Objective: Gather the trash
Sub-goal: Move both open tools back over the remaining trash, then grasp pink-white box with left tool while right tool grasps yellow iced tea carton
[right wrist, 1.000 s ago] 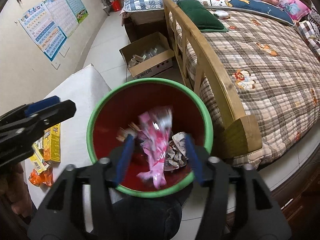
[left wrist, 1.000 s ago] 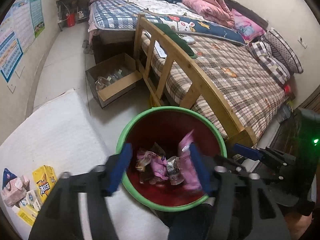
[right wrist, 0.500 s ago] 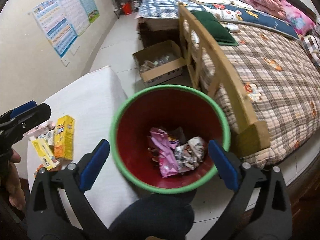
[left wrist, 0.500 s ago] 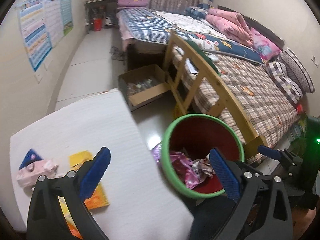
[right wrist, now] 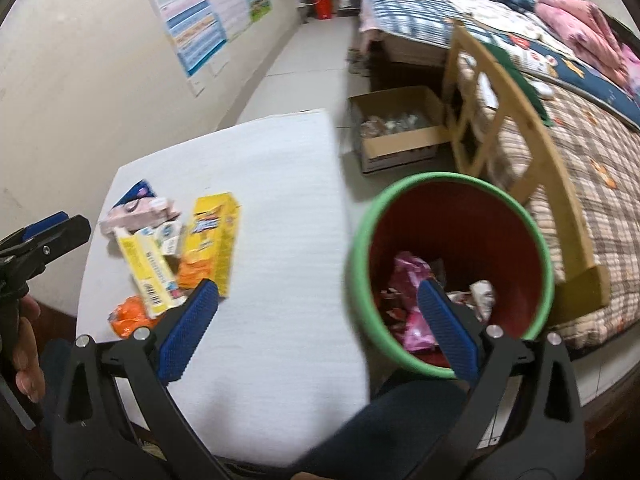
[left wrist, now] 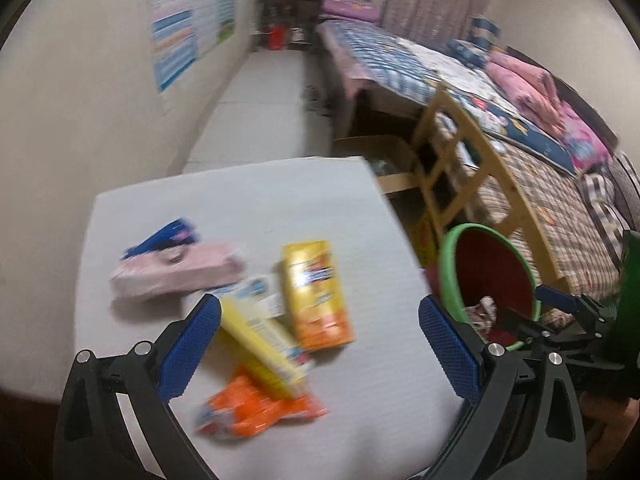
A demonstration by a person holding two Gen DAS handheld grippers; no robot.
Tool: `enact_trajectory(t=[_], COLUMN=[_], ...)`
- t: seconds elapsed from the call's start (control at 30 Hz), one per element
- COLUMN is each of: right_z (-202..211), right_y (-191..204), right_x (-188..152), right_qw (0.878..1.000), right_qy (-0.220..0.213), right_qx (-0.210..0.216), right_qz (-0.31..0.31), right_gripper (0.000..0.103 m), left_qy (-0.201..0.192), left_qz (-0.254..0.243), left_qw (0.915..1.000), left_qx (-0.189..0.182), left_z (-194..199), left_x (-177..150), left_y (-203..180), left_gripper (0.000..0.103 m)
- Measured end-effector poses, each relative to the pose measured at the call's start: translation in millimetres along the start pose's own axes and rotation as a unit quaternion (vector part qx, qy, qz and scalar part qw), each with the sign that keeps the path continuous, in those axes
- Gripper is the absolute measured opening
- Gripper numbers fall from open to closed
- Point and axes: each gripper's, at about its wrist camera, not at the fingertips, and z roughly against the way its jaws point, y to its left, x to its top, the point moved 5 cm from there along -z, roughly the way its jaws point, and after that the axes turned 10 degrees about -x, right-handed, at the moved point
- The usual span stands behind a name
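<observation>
Now swung away from the bin (right wrist: pixel 448 272) to the table (left wrist: pixel 248 200), over the boxes (left wrist: pixel 316 292). Left gripper (left wrist: pixel 320 352) and right gripper (right wrist: pixel 316 328) both wide apart, holding nothing. Wrappers (right wrist: pixel 416 280) down in the bin.

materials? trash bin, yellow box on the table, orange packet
Trash bin: looks like moulded plastic, green rim, smooth red inside with slight sheen.
Yellow box: printed cardboard carton, judging by its flat faces and crisp edges.
Orange packet: probably thin plastic film, crinkled and glossy, though blur leaves this uncertain.
</observation>
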Motion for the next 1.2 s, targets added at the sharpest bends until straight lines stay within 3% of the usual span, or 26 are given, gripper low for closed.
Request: enact_trajectory(t=[0.33, 0.6, 0.87, 1.07, 1.2], right_z=[-9.1, -27.6, -60.3, -89.4, -109.6], right_y=[74.3, 114.0, 132.6, 138.5, 141.6], right_x=[-1.0, -3.2, -3.2, 2.0, 8.4], right_qw=[0.998, 0.998, 0.996, 0.995, 0.994], right_qy=[0.009, 0.026, 0.067, 0.089, 0.103], right_qx=[0.02, 0.022, 0.022, 0.007, 0.001], right_qz=[0.052, 0.058, 0.045, 0.039, 0.036], right_gripper=[0.098, 0.098, 0.098, 0.089, 0.085], left_qy=[-0.005, 0.025, 0.074, 0.099, 0.116], left_qz=[0.046, -0.001, -0.045, -0.125, -0.196], left_qw=[0.9981, 0.9986, 0.9954, 0.9838, 0.9671], left_qx=[0.04, 0.046, 0.042, 0.082, 0.113], left_z=[34.0, 33.0, 7.3, -24.6, -46.2], left_x=[-27.4, -30.9, -23.6, -11.7, -2.2], left_y=[88.7, 118.7, 149.2, 158.7, 158.2], left_gripper=[0.095, 0.095, 0.095, 0.095, 0.094])
